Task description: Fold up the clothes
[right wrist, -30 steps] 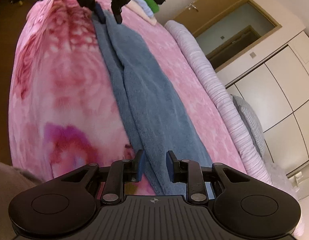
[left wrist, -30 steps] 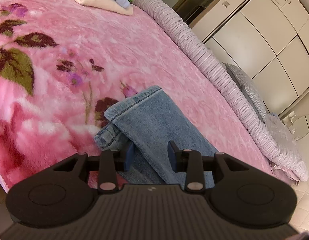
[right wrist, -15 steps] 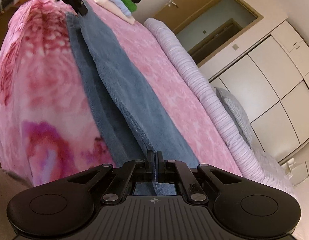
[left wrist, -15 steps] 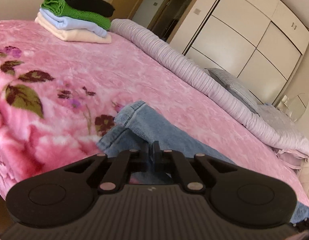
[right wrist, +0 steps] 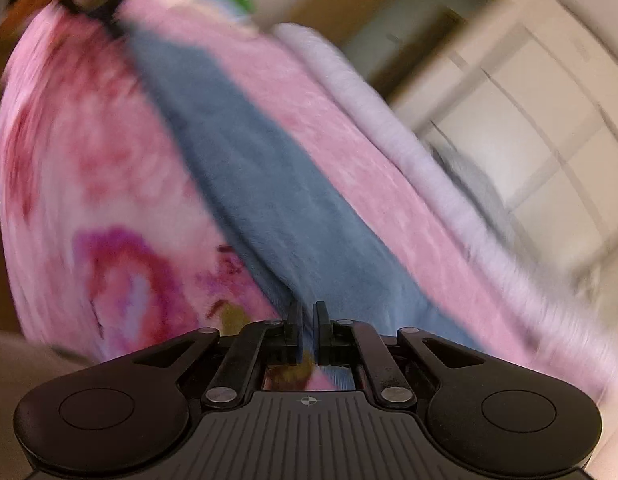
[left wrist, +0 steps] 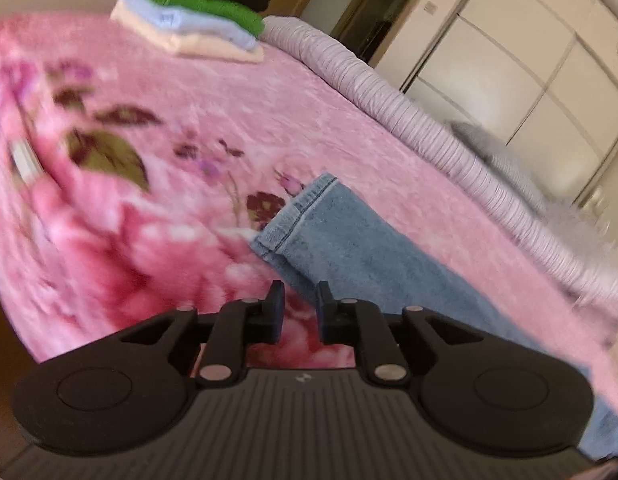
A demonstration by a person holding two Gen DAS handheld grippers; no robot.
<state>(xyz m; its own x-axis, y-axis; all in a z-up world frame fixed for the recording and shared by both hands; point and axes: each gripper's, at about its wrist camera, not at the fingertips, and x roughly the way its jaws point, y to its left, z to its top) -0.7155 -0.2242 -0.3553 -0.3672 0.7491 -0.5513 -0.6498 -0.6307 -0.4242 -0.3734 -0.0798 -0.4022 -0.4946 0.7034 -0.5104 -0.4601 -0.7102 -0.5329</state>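
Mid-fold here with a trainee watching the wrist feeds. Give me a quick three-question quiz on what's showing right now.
1. True or false: the jeans lie on a pink floral blanket.
2. Which colour is the top garment of the folded stack at the bed's far end? A black, B cream, C red.
3. Fill in: the right gripper is shut on the ____.

Key: 1 true; 2 A; 3 jeans.
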